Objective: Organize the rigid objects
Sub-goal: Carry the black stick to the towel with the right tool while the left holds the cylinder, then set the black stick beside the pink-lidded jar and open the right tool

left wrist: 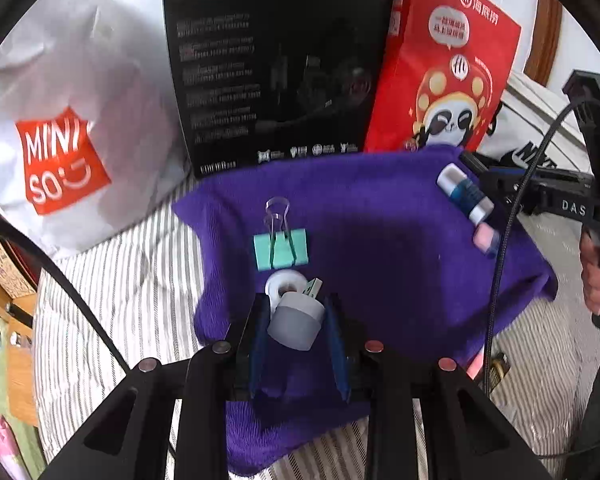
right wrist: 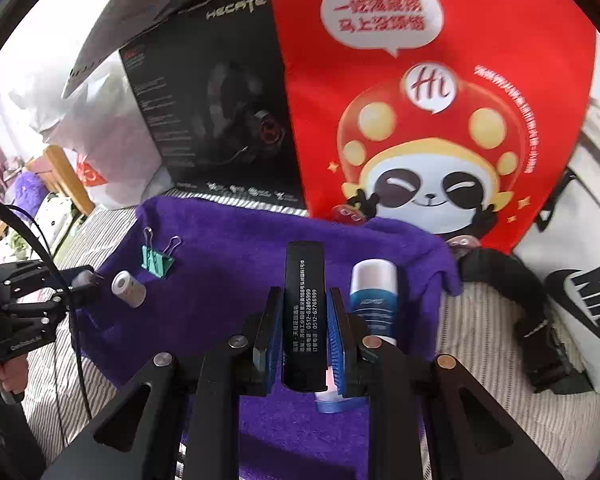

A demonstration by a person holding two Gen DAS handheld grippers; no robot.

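A purple cloth (left wrist: 380, 240) (right wrist: 228, 248) lies on the striped bed. My left gripper (left wrist: 296, 320) is shut on a grey plug adapter (left wrist: 296, 322) just above the cloth, next to a white tape roll (left wrist: 282, 286) (right wrist: 128, 289) and a green binder clip (left wrist: 281, 247) (right wrist: 156, 261). My right gripper (right wrist: 303, 320) is shut on a black box with white print (right wrist: 303, 312). A blue-and-white tube (right wrist: 374, 296) (left wrist: 464, 194) lies right beside it, and a pink eraser (left wrist: 485, 238) lies near it.
A black Hecate box (left wrist: 276, 68) (right wrist: 216, 120) and a red panda bag (left wrist: 444, 68) (right wrist: 432, 100) stand behind the cloth. A white Miniso bag (left wrist: 64, 128) is at left, a white Nike bag (right wrist: 580, 240) with black strap at right.
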